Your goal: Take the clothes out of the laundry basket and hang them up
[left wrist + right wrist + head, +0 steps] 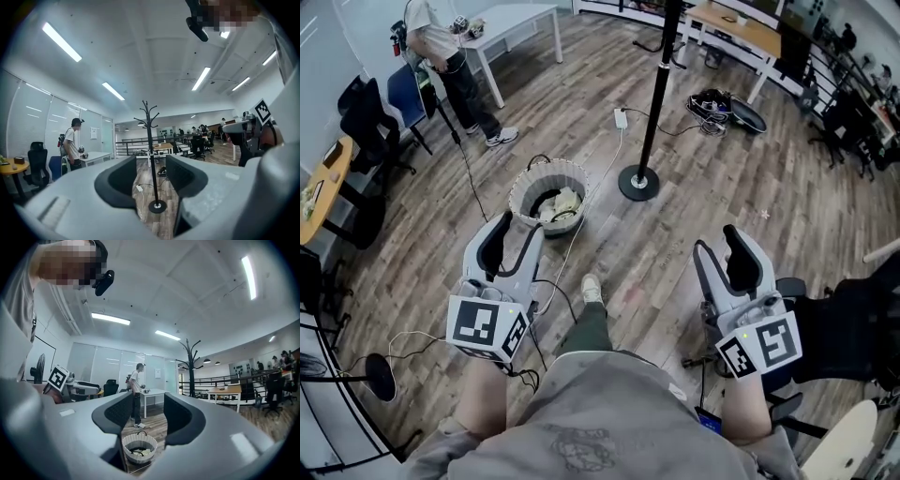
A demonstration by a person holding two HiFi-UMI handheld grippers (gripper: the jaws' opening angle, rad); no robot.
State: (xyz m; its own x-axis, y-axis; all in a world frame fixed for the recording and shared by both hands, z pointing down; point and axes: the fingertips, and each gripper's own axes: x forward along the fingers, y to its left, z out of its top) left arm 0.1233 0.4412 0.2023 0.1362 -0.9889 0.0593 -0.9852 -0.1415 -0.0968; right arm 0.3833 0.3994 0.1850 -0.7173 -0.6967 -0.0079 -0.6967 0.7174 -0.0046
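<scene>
**Left claw [521, 231] and right claw [716, 242] both spread, clothes [560, 203] in the laundry basket [546, 167]**

Left claw first: the person carrying it holds it out level, and its two jaws stand well apart with nothing between them. The right claw beside it is the same, with its jaws wide and nothing gripped. From its own camera, the gap between the jaws shows only the basket, which is farther off.

Just beyond the left claw's tips, the round white laundry basket stands upright on the wooden floor [694, 197]. A pale bundle of clothes lies down inside it. A little farther on and to the right, the black coat stand [655, 94] rises from its round base on the floor, near the basket but clear of it. Far back, toward the floor's left corner, another person [450, 52] stands beside a white table [520, 13].
</scene>
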